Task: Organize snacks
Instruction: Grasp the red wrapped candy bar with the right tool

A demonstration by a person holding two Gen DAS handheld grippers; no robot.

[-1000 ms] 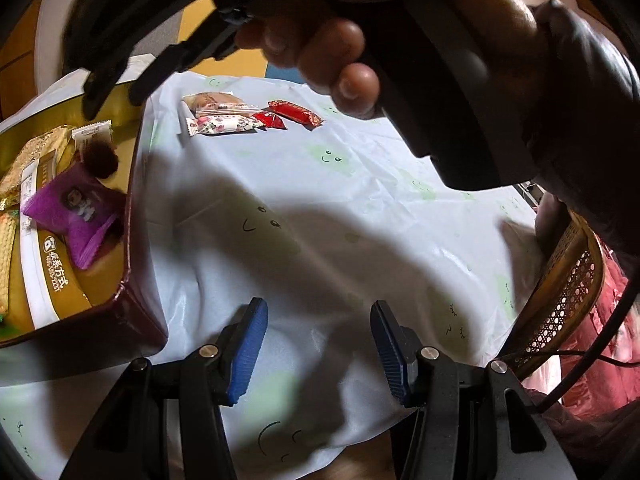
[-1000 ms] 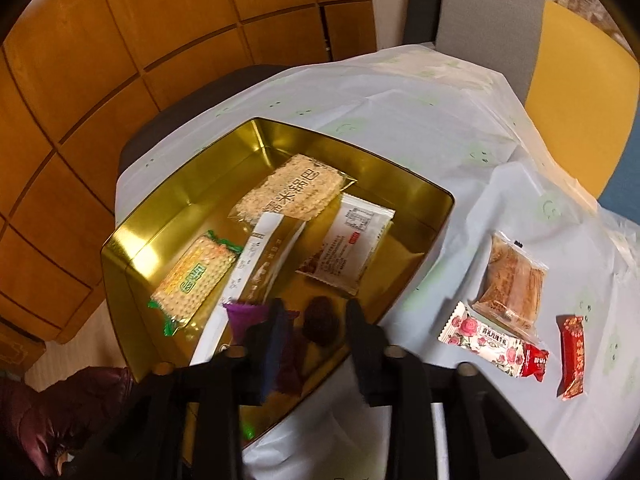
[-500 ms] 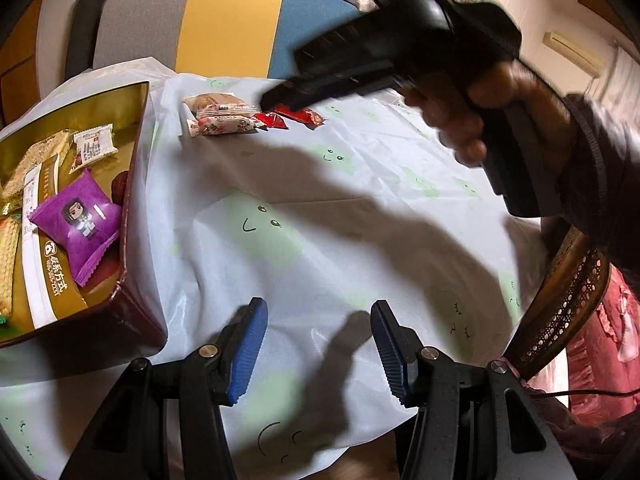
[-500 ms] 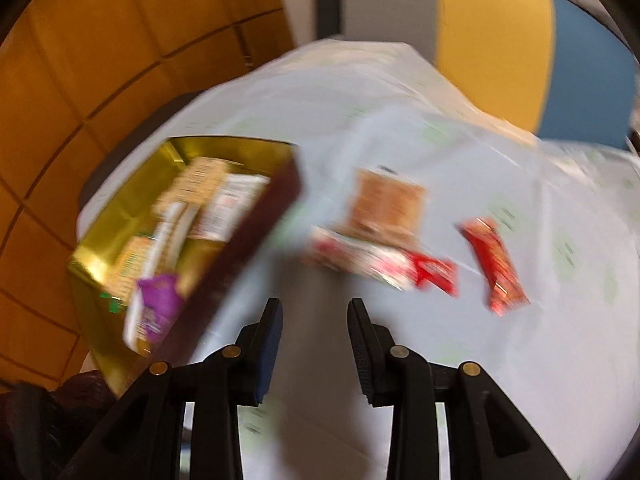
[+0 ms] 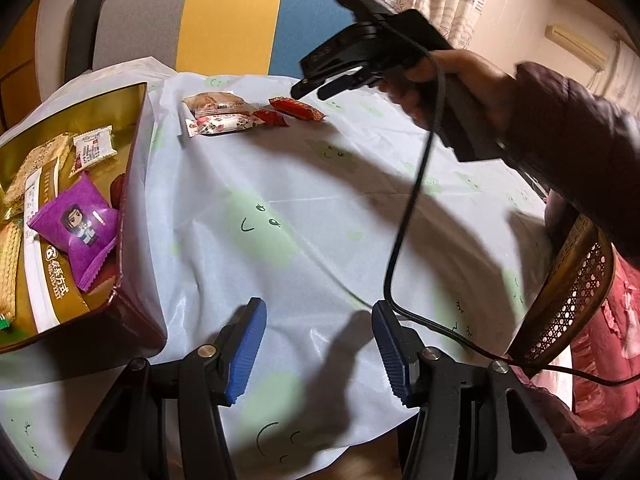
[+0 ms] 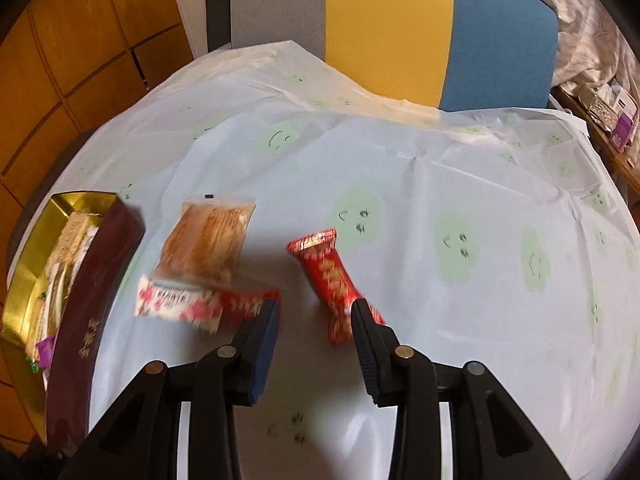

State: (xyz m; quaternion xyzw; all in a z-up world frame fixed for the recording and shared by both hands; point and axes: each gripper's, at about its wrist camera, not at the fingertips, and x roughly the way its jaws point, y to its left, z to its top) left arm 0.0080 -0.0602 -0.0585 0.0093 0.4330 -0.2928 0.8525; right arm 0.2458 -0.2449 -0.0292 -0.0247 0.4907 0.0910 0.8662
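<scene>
Right wrist view shows the red snack packet lying on the pale tablecloth just ahead of the right gripper, its near end reaching to the right fingertip; the jaws are opening with no packet between the pads. Just to its left lie a flowered pink-and-red packet and, touching it on the far side, a clear-wrapped brown cake. Further left stands the gold tin with its dark red wall.

From the left wrist view, the tin already holds several snacks — a purple packet, a small white sachet, a long gold-and-white packet and pale crackers at the edge of the frame. The left gripper hangs apart and empty over bare cloth near the tin's corner. The person's hand carries the right tool above the loose packets.

By this showing the sorting is well past halfway: three packets appear to remain outside the tin, and the red one looks to be the next pick.
</scene>
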